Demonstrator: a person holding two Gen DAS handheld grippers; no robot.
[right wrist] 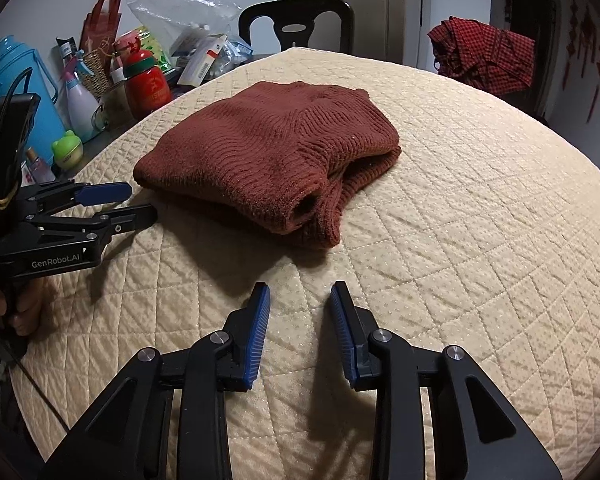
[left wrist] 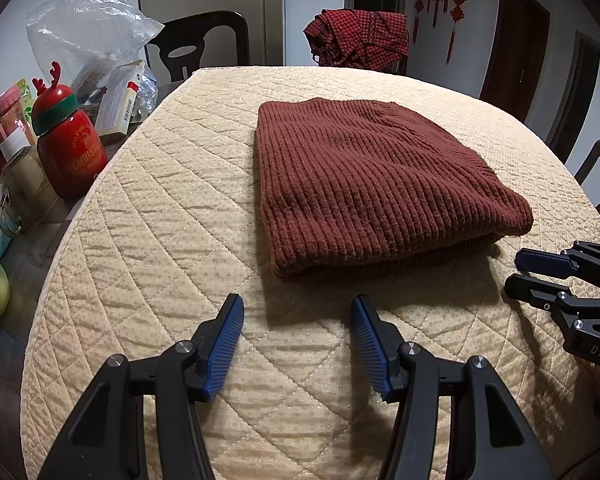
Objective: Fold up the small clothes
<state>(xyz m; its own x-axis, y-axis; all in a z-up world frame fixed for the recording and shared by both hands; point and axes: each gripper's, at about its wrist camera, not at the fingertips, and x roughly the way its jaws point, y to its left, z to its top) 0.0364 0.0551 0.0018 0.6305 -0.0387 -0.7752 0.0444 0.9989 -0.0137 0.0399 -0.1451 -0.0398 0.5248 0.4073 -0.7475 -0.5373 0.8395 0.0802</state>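
We find the rust-brown knit sweater (left wrist: 376,184) folded on the quilted table (left wrist: 160,208). Left tool (left wrist: 298,320) and right tool (right wrist: 300,300), just short of the sweater, gape empty. Risk: regrasping one layer would drag the stack apart; its loose cuff end may unroll.

Quilted beige cover (left wrist: 180,240), red reindeer bottle (left wrist: 70,148), checked red cloth (left wrist: 360,38) seemingly draped over a chair

Ribbed knit sweater (left wrist: 364,184) — quilted cloth cover (left wrist: 172,240).
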